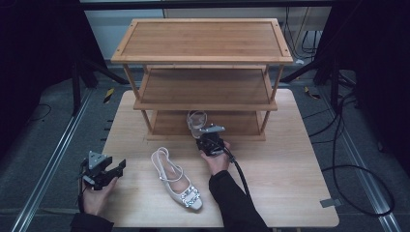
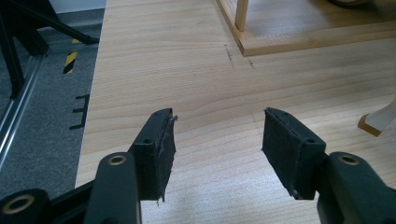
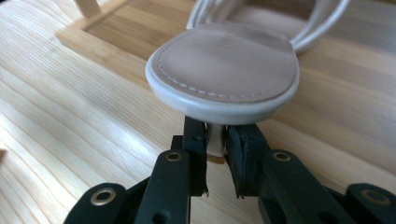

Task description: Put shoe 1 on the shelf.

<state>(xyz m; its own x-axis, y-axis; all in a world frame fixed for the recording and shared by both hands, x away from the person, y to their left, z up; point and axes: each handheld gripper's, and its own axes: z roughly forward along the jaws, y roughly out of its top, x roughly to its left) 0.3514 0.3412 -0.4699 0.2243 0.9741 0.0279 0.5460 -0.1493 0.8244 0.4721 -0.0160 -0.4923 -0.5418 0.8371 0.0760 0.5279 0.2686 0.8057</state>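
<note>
Right tool (image 3: 216,150), clamped on the heel of one sandal (image 3: 223,77), carries it to the rack's (image 1: 203,87) bottom shelf, next sliding it inward; left tool (image 2: 217,140) waits wide apart, away from the rack.

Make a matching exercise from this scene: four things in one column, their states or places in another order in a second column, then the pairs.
Things:
1. left gripper
2. right gripper
3. sandal with jewelled toe
4. wooden rack

States or places:
A. stands at the far side of the table
B. shut on the heel of a sandal
C. open, nothing between its jaws
D. lies flat on the table between the two hands

Pairs: 1-C, 2-B, 3-D, 4-A
</note>
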